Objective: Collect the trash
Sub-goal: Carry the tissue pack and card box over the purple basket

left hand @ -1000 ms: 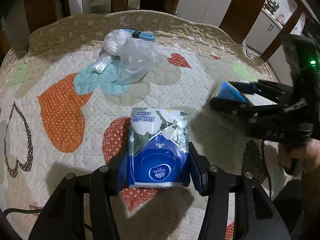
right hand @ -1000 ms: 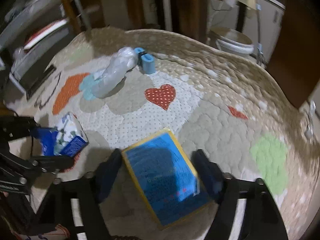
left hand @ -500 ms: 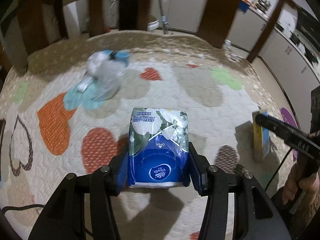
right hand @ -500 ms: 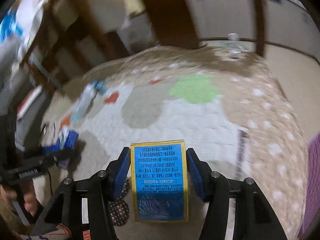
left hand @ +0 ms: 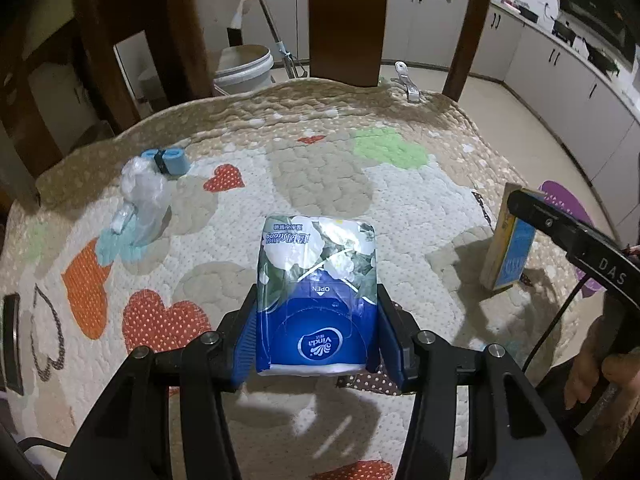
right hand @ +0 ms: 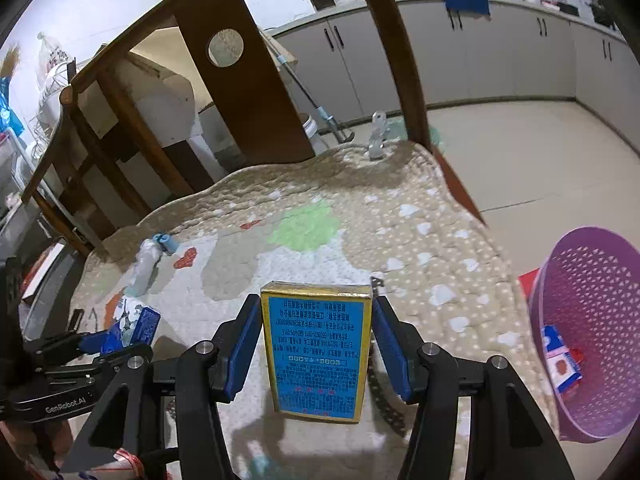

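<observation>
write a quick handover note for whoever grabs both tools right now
Left tool: shut on the blue-and-white floral tissue pack, held above the heart-patterned quilt.
Right tool: shut on the blue box with gold edges.
Purple mesh basket: off the quilt's right edge, already holding some packaging.
Left: drop both items in, then fetch the crumpled clear plastic bag and the light blue roll beside it.

Tissue pack (left hand: pixel 318 292): royal blue lower half, white-and-green floral upper half; box (right hand: pixel 316 354): blue face, gold edges; quilted cover (left hand: pixel 320 168): beige, with orange, red dotted, green and pale blue hearts; basket (right hand: pixel 592 332): purple lattice; jaw pads blue.
</observation>
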